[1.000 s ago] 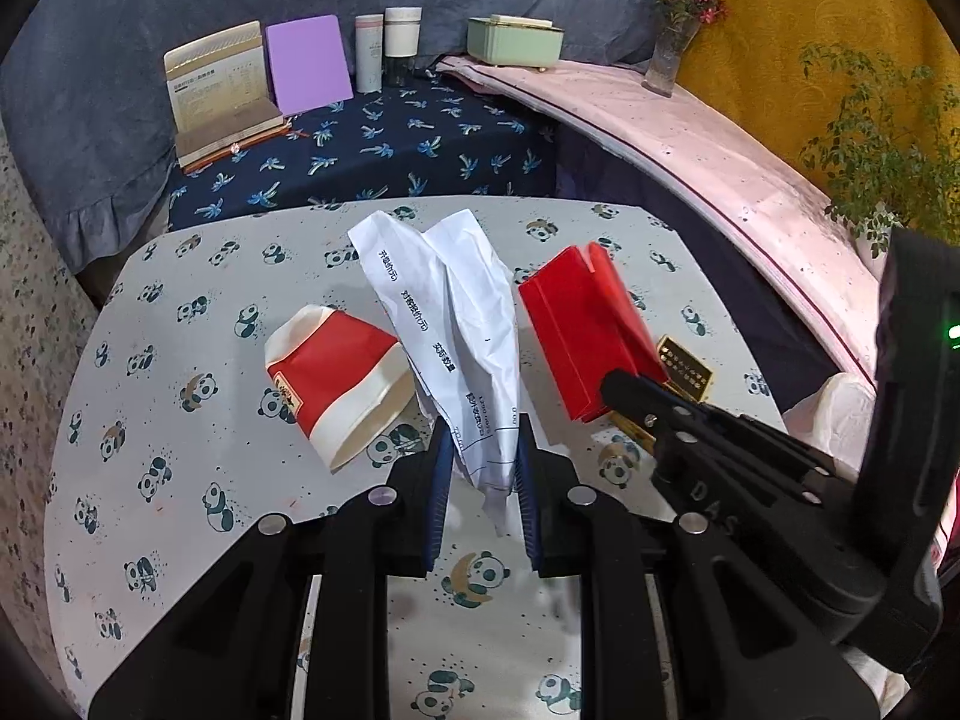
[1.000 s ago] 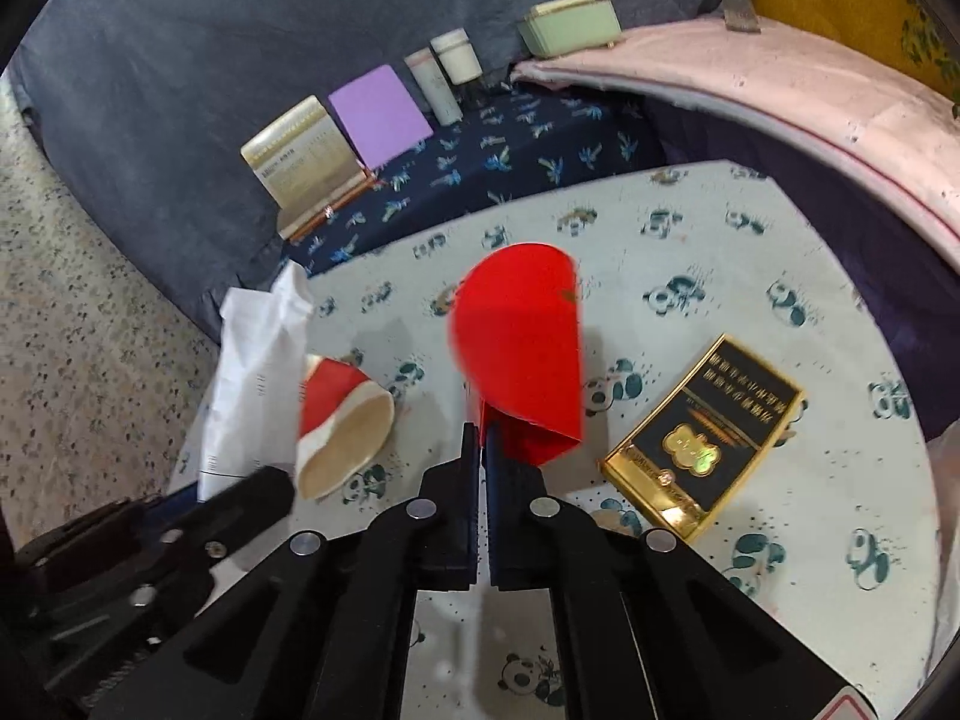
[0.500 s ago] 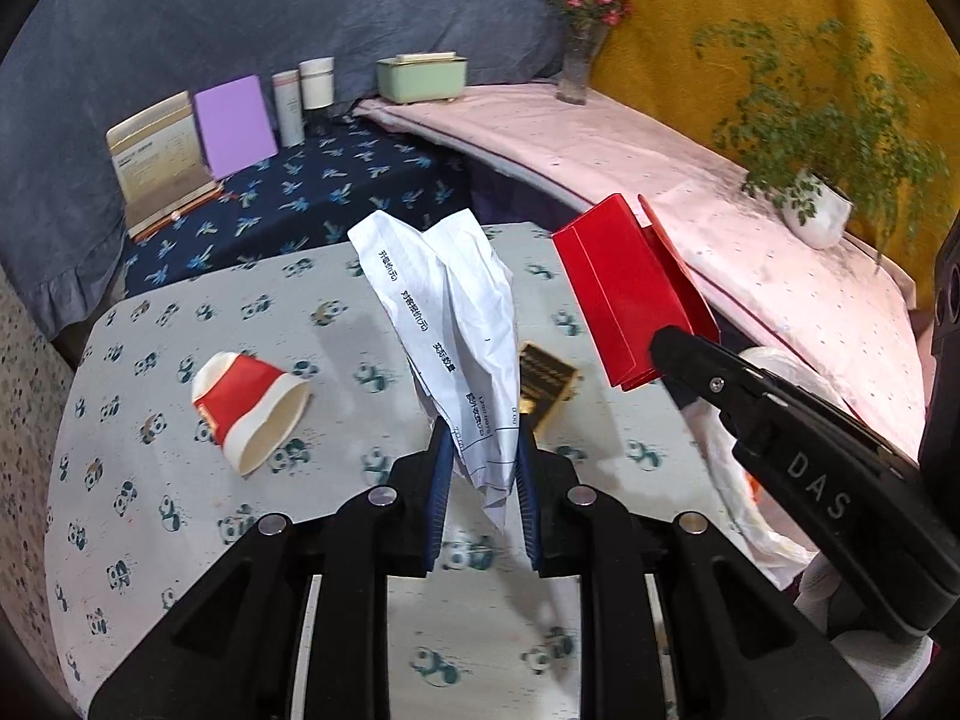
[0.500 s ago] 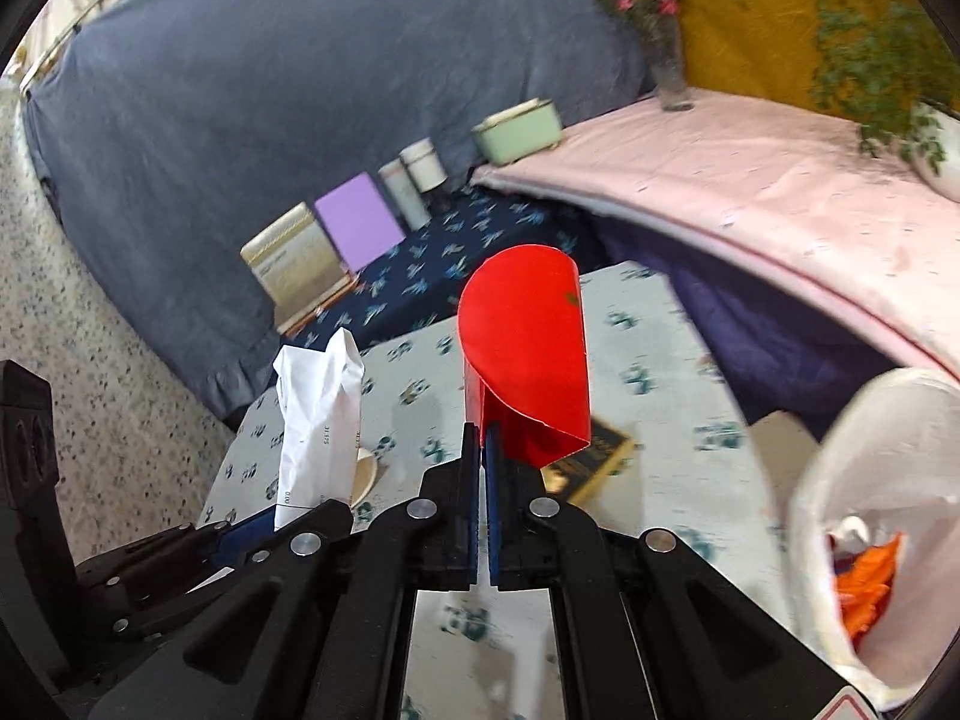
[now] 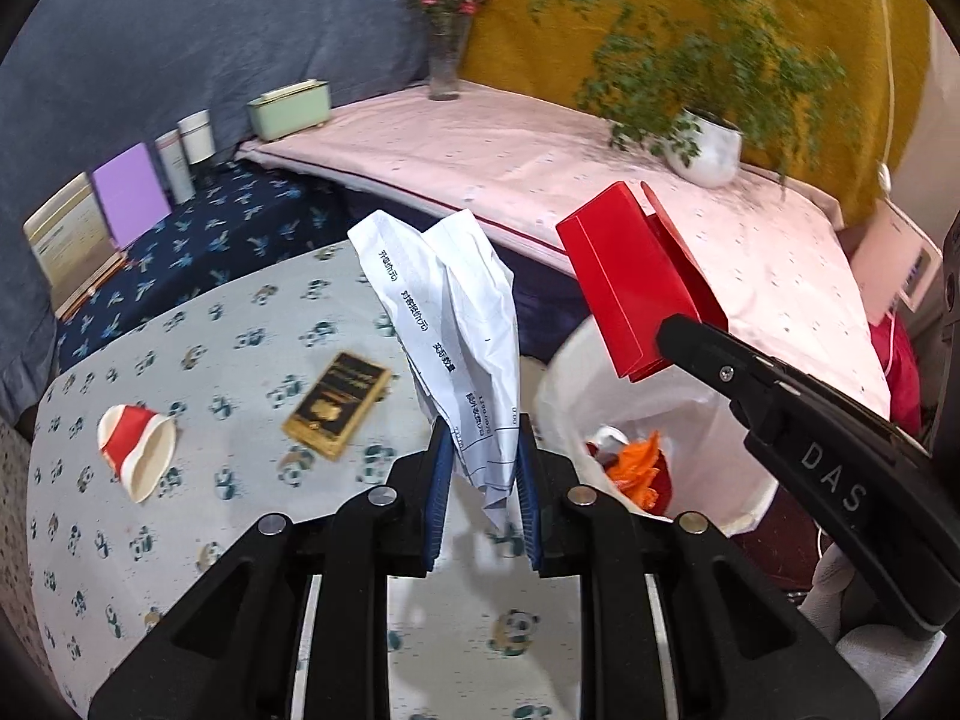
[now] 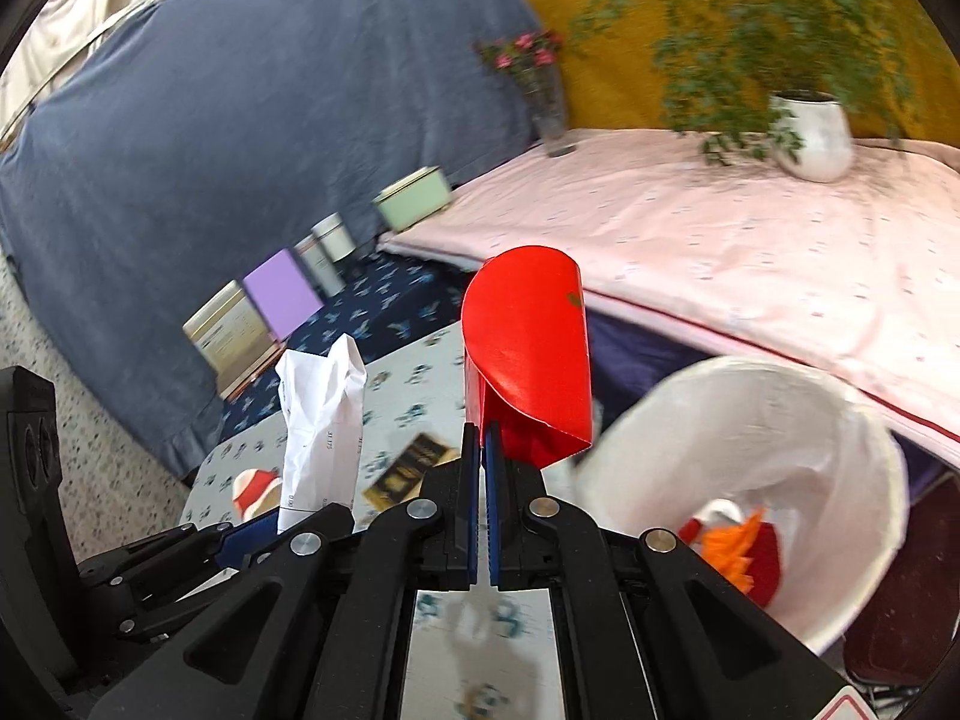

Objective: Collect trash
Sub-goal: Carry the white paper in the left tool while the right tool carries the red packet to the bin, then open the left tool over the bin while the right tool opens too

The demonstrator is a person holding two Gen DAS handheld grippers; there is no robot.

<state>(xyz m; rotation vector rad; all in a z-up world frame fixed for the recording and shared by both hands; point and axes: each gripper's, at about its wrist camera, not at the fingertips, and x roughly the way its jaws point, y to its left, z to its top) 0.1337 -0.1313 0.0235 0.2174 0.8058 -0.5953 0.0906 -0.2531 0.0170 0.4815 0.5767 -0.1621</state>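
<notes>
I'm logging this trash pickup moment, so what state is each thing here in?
Left gripper: shut on crumpled white printed paper, held off the table.
Right gripper: shut on red cardboard box, lifted near the bin.
White-lined trash bin: open, orange and red scraps inside.
Red-and-white paper cup: crushed, on its side on the panda-print tablecloth.
Black-and-gold flat box: lying flat, uncollected.

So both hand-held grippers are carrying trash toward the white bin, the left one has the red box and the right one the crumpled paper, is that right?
Not quite: they are swapped. The left wrist view shows the left hand-held gripper clamped on the crumpled paper. The right wrist view shows the right hand-held gripper holding the red box. Both are near the white bin.
</notes>
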